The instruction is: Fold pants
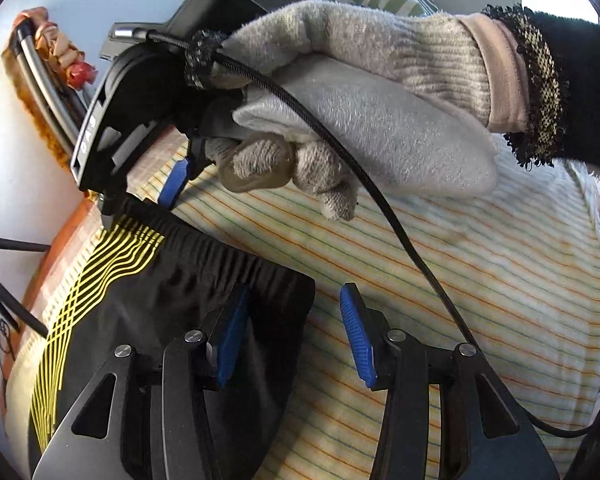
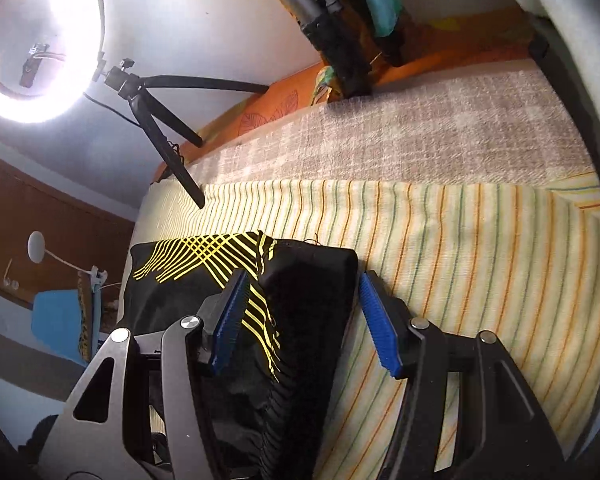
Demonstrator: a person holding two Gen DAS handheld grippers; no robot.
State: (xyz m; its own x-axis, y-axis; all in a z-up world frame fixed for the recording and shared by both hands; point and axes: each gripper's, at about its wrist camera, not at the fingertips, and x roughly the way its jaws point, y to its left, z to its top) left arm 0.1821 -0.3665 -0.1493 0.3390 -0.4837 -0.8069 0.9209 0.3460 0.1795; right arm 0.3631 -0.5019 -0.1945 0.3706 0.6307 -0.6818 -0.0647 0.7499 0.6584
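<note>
Two grippers are hovering over a pair of black pants (image 1: 172, 312) with wavy yellow stripes, which sit folded up on a striped towel (image 1: 480, 280) spread over the bed.

Starting from the left in the left wrist view: a black tripod leg (image 1: 8, 300) pokes in at the edge, then come the pants with their gathered elastic waistband running across. The left gripper (image 1: 292, 336) has its jaws spread wide, nothing between them; the left blue pad is over the black fabric near the corner of the pants, the right pad is over bare towel. Further up, the right gripper (image 1: 172, 184) points down at the far end of the waistband, held by a hand in a grey knit glove (image 1: 360, 100), with a black cable (image 1: 400, 232) looping down to the right.

In the right wrist view, a glowing ring light (image 2: 40, 40) on a small tripod (image 2: 156, 128) sits far left. The right gripper's jaws are also wide apart and gripping nothing, straddling the edge of the pants: left pad over the yellow lines, right pad just off the fabric over the towel. A brownish checked blanket (image 2: 420, 128) lies beyond.
</note>
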